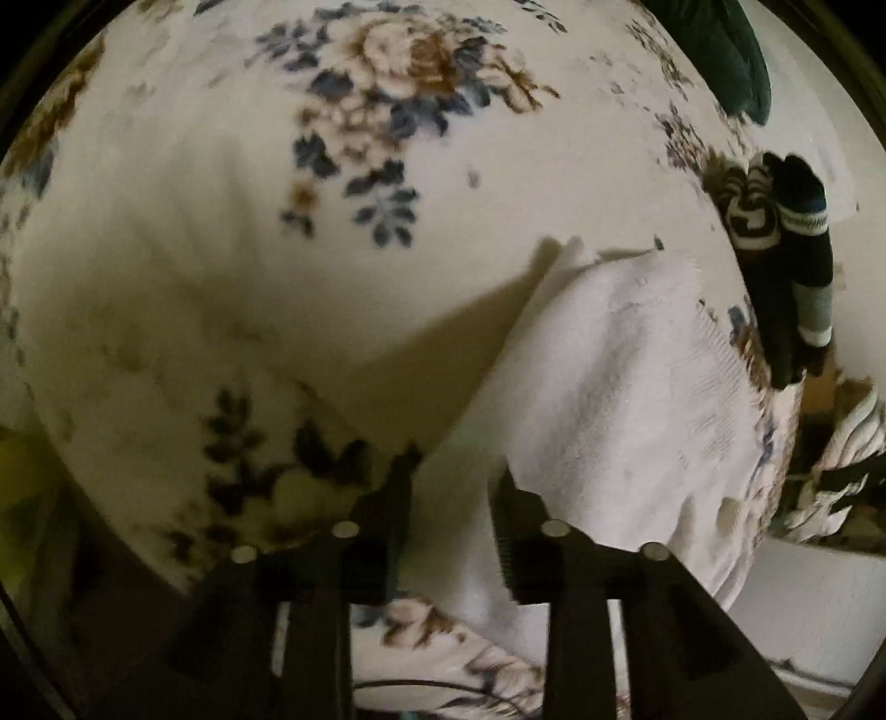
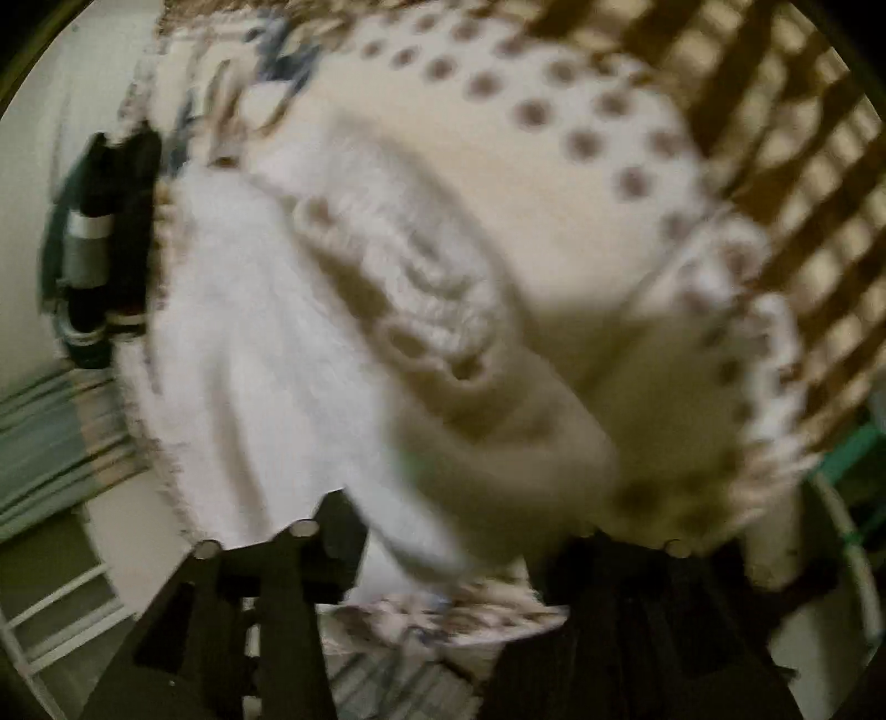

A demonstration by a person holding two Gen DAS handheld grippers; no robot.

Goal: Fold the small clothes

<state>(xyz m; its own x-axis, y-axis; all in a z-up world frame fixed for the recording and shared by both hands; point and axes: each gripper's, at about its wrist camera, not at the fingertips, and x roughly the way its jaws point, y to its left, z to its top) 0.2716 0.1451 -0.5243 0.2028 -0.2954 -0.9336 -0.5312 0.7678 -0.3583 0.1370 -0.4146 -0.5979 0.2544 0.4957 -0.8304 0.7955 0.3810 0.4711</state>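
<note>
A white knitted garment (image 1: 620, 387) lies on a floral cloth-covered surface (image 1: 221, 221), its edge running between the fingers of my left gripper (image 1: 454, 482), which stands open around that edge. In the right wrist view the same white garment (image 2: 249, 343) lies to the left. A polka-dot piece with a frilled edge (image 2: 554, 166) lies bunched close in front of my right gripper (image 2: 459, 531). The view is blurred; the right finger is hidden under the cloth, and the jaws look wide apart.
Dark striped socks (image 1: 792, 249) lie at the right edge of the surface, also seen in the right wrist view (image 2: 105, 238). A dark green item (image 1: 720, 50) sits at the top right. A woven basket (image 2: 803, 138) stands behind the polka-dot cloth.
</note>
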